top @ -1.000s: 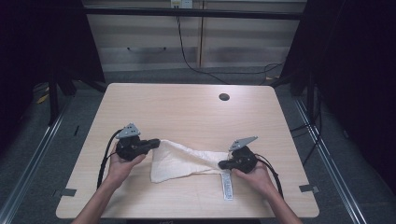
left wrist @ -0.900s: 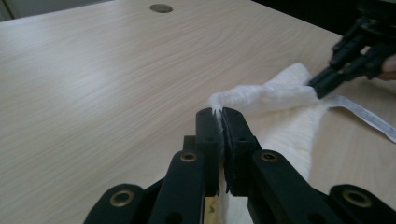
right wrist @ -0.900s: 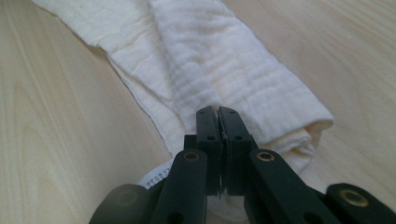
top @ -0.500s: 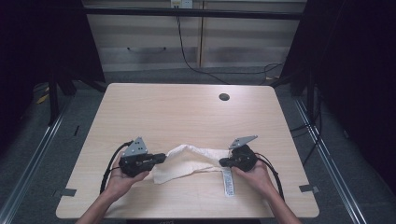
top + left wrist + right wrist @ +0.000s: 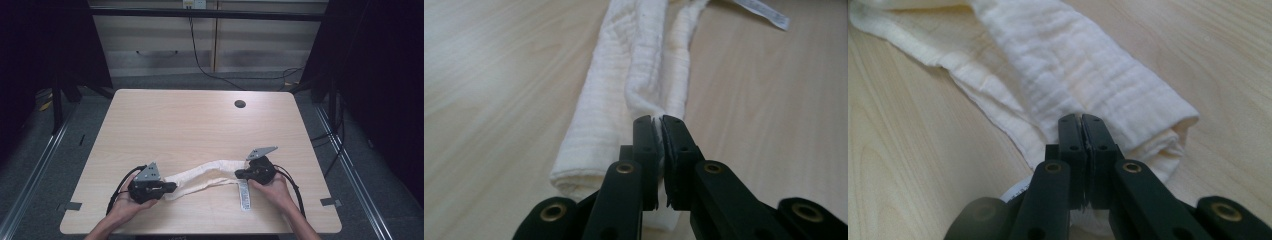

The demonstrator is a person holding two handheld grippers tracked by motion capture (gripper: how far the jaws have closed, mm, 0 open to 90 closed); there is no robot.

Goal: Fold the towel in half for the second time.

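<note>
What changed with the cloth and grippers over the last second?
The left gripper carried its end of the white cloth toward the table's near edge, narrowing the cloth into a long band. The right gripper stayed put; both stay clamped on the cloth.

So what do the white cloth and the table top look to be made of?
Cloth: probably soft woven cotton, gauze-like, matte, with fine crinkled ribs; a sewn-in label trails off it. Table: pale wood-grain surface, smooth with a slight sheen, likely laminate rather than solid wood.

The table [image 5: 200,125] is evenly lit from above, its surroundings dark. Both gripper views are bright and soft, with the jaws' near bases blurred and the wood beyond them hazy.
</note>
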